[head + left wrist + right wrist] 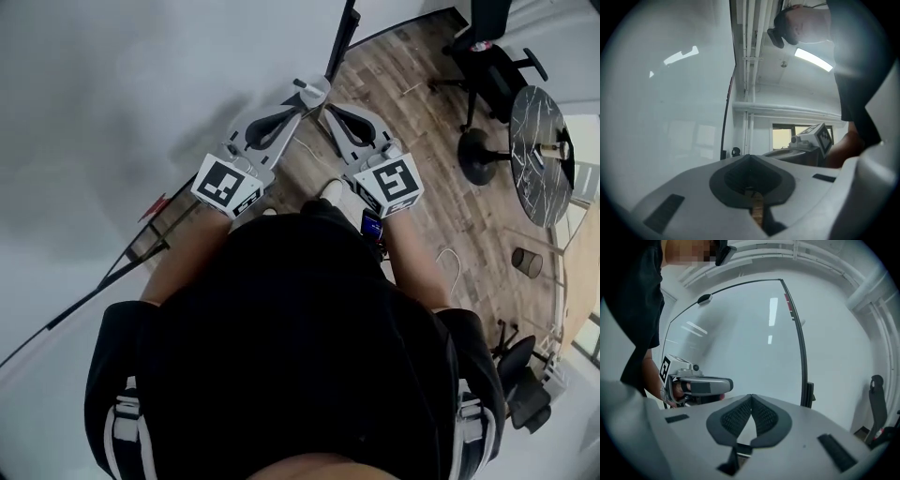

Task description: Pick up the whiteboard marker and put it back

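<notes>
Reference landmark: the whiteboard [112, 112], a large white panel in a thin black frame.

1. Left gripper [307, 89]: held just in front of the whiteboard's face, fingers pointing away from the person. In the left gripper view the fingers [731, 178] are clenched, with the dark ribbed pads meeting at the tips. Nothing is between them; only a sliver of wooden floor [441, 206] shows through the gap behind the tips.

2. Right gripper [328, 111]: held just beside the left gripper, on the side farther from the whiteboard, tips nearly converging with the left ones. In the right gripper view the fingers [733, 416] are likewise clenched tip to tip and empty, with the whiteboard's surface filling the background.

3. Whiteboard marker: not identifiable with certainty in any view. A small red item [156, 208] sits at the whiteboard's lower frame, near the left gripper's marker cube; whether it is the marker cannot be told.

4. Surroundings: a round dark desk [534, 122] carrying a few small items stands well apart from the whiteboard, across the floor. A black office chair [487, 56] stands near that desk.
</notes>
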{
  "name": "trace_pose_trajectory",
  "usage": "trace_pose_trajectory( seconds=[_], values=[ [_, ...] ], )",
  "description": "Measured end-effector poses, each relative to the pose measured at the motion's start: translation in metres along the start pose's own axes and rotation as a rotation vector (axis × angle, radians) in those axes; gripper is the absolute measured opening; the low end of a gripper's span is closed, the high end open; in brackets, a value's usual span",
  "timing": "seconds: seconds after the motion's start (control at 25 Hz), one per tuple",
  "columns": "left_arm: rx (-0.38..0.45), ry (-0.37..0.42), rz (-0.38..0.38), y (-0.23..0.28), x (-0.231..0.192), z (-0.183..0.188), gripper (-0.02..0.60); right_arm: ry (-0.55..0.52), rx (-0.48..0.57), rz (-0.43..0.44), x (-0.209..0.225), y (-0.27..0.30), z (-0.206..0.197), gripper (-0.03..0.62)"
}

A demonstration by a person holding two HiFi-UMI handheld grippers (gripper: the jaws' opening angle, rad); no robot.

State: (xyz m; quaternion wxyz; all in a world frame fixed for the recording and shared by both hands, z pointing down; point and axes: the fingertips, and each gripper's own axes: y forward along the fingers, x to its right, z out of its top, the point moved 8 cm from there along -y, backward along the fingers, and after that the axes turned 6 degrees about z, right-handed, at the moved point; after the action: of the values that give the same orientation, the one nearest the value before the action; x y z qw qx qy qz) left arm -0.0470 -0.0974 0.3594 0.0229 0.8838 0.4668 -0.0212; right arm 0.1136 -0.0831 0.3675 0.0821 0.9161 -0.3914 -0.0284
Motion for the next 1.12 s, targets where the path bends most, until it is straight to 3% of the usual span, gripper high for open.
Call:
trace_pose_trajectory(
  seconds=[0.68, 1.12],
  values=[
    [-0.008, -0.040, 0.243, 0.040, -0.027, -0.047, 0.003, 0.004, -0.123, 0.225, 0.087, 0.069, -0.057, -0.005],
    [-0.017, -0.067, 0.343, 0.049, -0.052, -0.056, 0.003, -0.021, -0.308, 0.285, 0.118, 0.129, -0.103, 0.021]
  ],
)
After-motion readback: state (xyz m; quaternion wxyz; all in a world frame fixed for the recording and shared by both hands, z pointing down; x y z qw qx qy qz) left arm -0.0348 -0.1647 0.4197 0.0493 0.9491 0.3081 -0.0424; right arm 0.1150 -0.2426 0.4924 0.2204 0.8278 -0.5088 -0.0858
